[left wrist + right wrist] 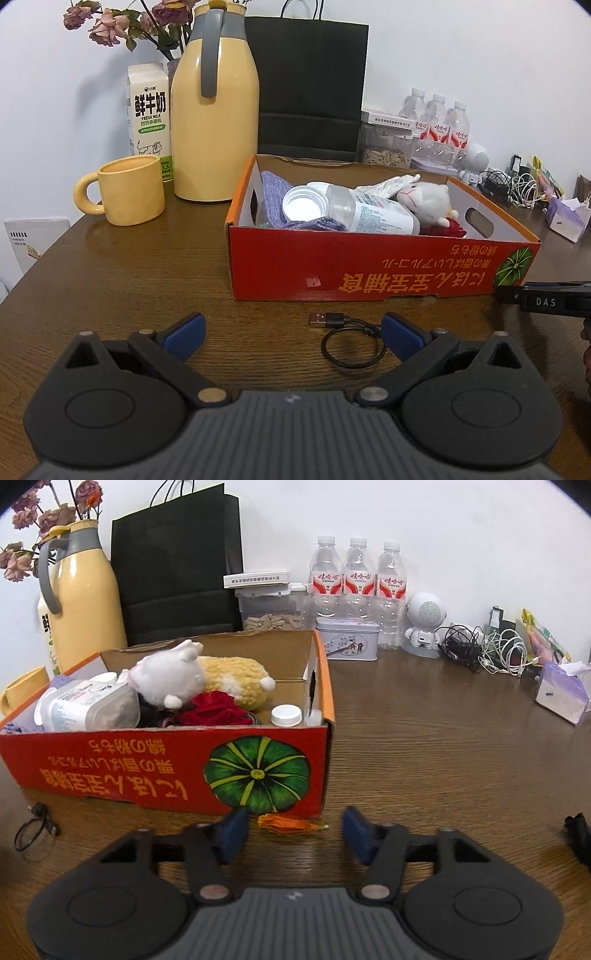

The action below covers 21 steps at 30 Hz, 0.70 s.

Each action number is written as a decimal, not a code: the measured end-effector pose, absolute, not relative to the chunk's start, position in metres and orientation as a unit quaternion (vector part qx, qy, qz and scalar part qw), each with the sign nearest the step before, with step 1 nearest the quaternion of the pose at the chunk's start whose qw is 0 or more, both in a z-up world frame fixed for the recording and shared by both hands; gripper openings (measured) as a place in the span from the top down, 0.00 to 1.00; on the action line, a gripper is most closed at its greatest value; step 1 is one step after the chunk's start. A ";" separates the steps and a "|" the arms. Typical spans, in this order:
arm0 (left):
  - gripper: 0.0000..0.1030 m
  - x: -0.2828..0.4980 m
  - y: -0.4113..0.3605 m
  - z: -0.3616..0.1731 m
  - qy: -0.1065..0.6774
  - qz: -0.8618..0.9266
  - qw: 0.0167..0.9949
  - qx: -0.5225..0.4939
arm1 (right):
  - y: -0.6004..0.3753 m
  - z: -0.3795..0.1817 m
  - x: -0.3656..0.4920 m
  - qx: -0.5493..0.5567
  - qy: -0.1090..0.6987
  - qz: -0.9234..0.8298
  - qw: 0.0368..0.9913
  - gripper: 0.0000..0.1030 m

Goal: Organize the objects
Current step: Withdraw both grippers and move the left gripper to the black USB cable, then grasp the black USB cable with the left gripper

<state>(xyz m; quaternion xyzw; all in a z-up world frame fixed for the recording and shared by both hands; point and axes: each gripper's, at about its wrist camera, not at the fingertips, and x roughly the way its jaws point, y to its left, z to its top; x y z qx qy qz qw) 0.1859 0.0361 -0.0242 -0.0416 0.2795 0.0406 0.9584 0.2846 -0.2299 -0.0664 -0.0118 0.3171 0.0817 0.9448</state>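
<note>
A red cardboard box (pixel 369 269) (pixel 110 764) stands on the brown table, holding a white plush toy (pixel 166 679), a clear plastic bottle (pixel 373 214), a red fabric flower (pixel 214 709) and purple cloth (pixel 273 195). A coiled black USB cable (pixel 351 343) (pixel 35 827) lies in front of the box, just inside the right finger of my left gripper (pixel 293 334), which is open wide. A small orange crumpled piece (pixel 288 824) lies by the box's near corner between the fingers of my right gripper (pixel 295 829); the pads stand apart from it on both sides.
Behind the box stand a yellow thermos jug (pixel 214 110), a yellow mug (pixel 129 190), a milk carton (pixel 147 114), a black paper bag (pixel 310 85), water bottles (pixel 358 579) and a tin (pixel 349 640). A white robot speaker (pixel 424 624), tangled cables (pixel 491 653) and tissues (pixel 561 690) sit at the far right.
</note>
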 end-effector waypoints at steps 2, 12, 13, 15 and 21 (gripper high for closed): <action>0.00 0.186 0.036 -0.024 0.280 0.041 0.958 -0.042 | -0.228 -0.066 0.285 -0.013 0.316 0.085 0.945 0.61; 0.00 0.187 0.036 -0.026 0.281 0.045 0.958 -0.039 | -0.229 -0.060 0.276 -0.015 0.295 0.092 0.951 0.61; 0.00 0.187 0.036 -0.026 0.281 0.046 0.958 -0.038 | -0.229 -0.060 0.274 -0.017 0.291 0.093 0.952 0.61; 0.00 0.187 0.036 -0.026 0.280 0.047 0.958 -0.038 | -0.228 -0.058 0.270 -0.021 0.280 0.095 0.955 0.61; 0.00 0.189 0.035 -0.030 0.286 0.049 0.956 -0.031 | -0.230 -0.051 0.253 -0.023 0.253 0.104 0.962 0.61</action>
